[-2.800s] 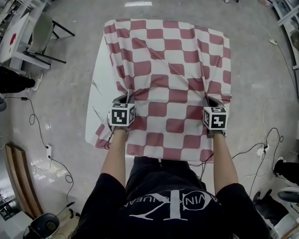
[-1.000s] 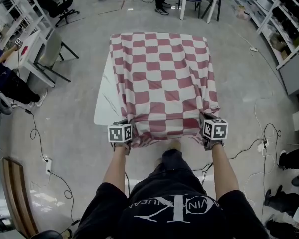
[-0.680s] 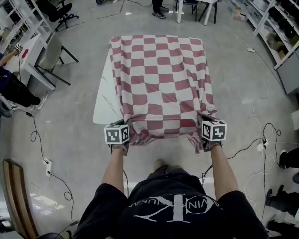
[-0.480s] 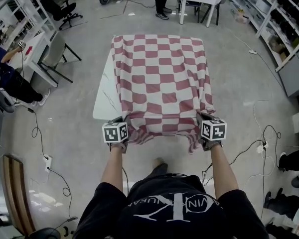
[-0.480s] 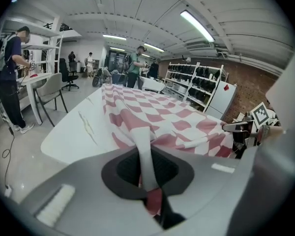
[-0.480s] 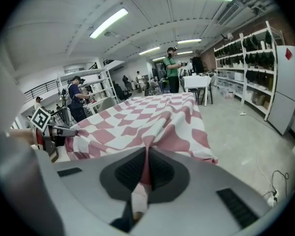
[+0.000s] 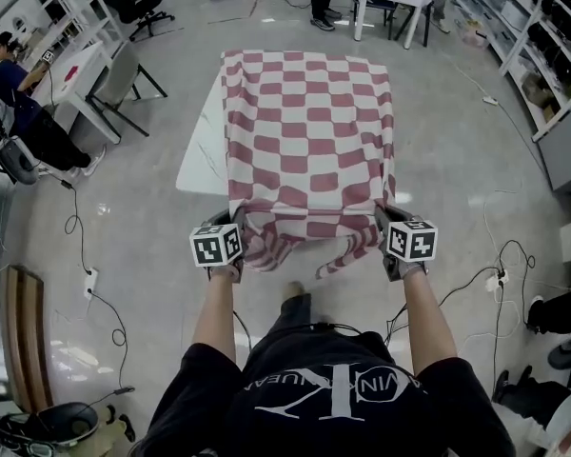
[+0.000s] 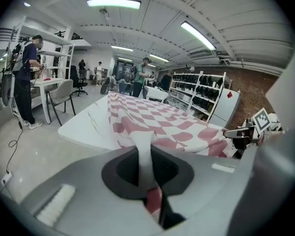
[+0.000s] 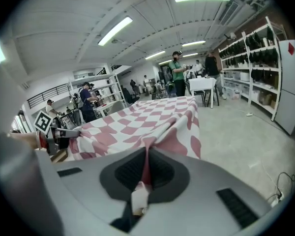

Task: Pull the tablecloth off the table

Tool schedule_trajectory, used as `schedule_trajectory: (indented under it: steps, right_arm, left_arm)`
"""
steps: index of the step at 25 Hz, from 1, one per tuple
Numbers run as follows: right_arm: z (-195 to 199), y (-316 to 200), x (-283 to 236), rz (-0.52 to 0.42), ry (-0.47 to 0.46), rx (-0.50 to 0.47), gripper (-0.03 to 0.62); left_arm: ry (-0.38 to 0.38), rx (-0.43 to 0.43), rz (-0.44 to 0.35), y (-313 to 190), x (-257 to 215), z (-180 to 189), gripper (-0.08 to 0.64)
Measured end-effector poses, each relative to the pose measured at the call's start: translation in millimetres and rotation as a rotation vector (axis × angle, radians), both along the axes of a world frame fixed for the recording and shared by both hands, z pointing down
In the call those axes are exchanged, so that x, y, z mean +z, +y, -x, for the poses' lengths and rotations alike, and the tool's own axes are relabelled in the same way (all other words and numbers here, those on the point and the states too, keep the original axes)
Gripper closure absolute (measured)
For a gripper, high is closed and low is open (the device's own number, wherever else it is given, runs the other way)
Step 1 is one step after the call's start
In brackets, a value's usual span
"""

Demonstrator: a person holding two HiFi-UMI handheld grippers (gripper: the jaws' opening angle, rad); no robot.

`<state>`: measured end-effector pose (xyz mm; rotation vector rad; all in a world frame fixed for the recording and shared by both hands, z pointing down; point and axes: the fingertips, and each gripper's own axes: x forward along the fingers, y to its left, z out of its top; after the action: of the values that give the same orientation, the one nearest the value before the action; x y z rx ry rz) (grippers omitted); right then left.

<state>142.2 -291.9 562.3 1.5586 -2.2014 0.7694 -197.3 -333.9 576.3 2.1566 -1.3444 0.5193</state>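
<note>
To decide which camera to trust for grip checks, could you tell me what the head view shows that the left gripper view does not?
Only the head view: the person's forearms and black T-shirt. Only the left gripper view: the left gripper shut on a pinched fold of the red-and-white checked fabric tablecloth. Both: that cloth, the bare strip of the white rectangular table, and the right gripper.

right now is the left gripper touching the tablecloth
Touching. In the left gripper view the left gripper has its jaws shut on a bunched fold of the tablecloth, which runs from between them back to the table.
</note>
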Motion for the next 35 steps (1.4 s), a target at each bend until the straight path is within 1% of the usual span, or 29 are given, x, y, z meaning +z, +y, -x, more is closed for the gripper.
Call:
schedule_trajectory:
  steps: [7,10,16,18,21,23,29,35]
  right_arm:
    - [2,1,-23,-0.002,-0.018,-0.051,0.580]
    - [1,9,-30,-0.014,-0.037,-0.068,0.580]
    - [0,16,-43,-0.014,-0.055,-0.080,0.580]
    - [-1,29,-41,-0.014,-0.063,-0.080,0.580]
    - [0,60,-25,-0.029,-0.062,-0.080,0.580]
    - [2,72,-18,-0.041,-0.063,-0.079,0.580]
    - [10,96,-30,-0.072,-0.051,-0.081,0.580]
    - [17,143,-34,-0.093,-0.040,-0.067,0.580]
  left_arm:
    - [0.000,-0.045,-0.025,7,-34,1,0.534]
    - [0.013,-0.072,-0.038,19,-43,0,0.535]
    - [0.020,-0.094,-0.042,34,-62,-3,0.534]
    - [0.025,-0.099,-0.044,48,-63,-5,0.534]
    - [0.028,-0.098,-0.059,79,-46,-4,0.535]
    - [0.028,-0.096,-0.071,91,-39,-2,0.535]
    - [0.041,-0.095,-0.098,112,-48,3,0.535]
    - [0.042,-0.074,-0.115,157,-52,7,0.535]
